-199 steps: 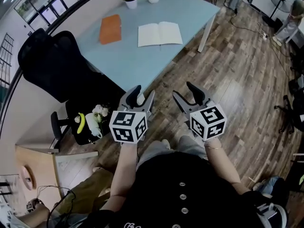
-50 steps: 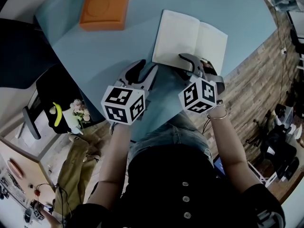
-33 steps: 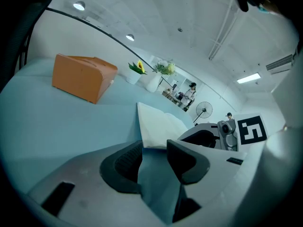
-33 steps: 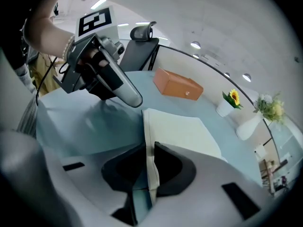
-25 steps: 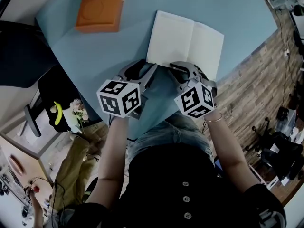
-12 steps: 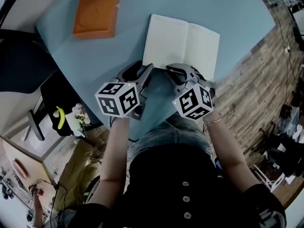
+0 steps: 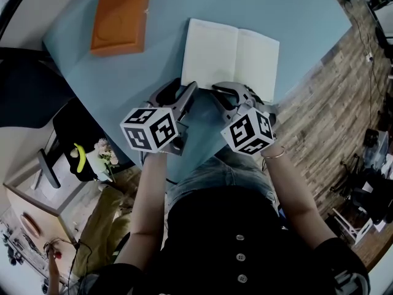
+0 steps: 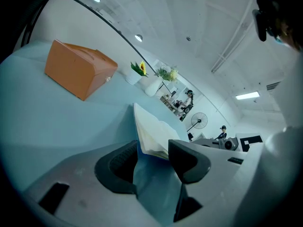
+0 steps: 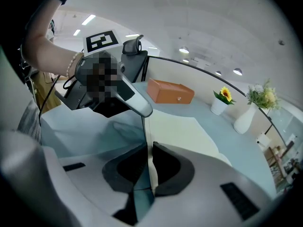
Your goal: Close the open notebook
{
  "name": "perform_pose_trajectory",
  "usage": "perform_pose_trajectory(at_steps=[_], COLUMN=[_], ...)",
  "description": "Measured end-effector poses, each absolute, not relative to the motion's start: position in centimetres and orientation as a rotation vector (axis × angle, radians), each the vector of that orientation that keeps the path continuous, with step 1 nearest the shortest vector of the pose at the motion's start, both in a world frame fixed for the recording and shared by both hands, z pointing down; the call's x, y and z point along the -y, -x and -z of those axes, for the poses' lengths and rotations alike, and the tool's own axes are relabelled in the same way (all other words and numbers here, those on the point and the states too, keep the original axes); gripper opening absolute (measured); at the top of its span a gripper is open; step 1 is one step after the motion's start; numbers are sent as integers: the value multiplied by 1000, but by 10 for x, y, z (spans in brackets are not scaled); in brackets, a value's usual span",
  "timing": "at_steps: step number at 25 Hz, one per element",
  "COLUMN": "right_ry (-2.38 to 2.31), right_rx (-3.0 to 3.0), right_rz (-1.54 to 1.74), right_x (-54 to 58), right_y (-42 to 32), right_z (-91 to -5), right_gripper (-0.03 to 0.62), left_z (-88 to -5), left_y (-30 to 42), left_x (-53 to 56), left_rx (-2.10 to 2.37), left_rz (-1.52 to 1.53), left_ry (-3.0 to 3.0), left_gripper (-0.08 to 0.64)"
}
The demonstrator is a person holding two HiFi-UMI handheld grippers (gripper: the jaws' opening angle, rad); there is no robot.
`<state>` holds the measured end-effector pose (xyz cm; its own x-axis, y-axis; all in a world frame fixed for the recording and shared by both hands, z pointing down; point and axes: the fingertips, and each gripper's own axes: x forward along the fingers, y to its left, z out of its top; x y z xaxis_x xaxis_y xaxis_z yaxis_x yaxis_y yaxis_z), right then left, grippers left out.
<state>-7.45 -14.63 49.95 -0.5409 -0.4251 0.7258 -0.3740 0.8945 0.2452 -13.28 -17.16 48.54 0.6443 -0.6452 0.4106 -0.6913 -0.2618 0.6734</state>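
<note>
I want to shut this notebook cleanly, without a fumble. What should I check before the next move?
1. Notebook lies open on the table: ok.
2. Left gripper open: ok. Its jaws have just been opening; the notebook's near left corner sits between the tips, pads off it.
3. Right gripper holds the near edge: cannot tell. Its jaws are nearly together astride it.
4. Grippers apart from each other: ok.
5. Orange box away from the notebook: ok.
</note>
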Motion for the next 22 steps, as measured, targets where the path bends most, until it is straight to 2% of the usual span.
perform_pose_trajectory(at_steps=[13, 22], right_ry=[-606, -598], right_rx=[2207, 2227], right_rz=[80, 87], right_x=[145, 143], right_y=[73, 68], right_z=[-495, -492], right_gripper=[37, 43], left_z=[-483, -466], left_y=[125, 119], left_x=[178, 177], left_rx=[1007, 1005], left_rz=[2, -9], left_ry=[-1948, -2002], left_gripper=[184, 124])
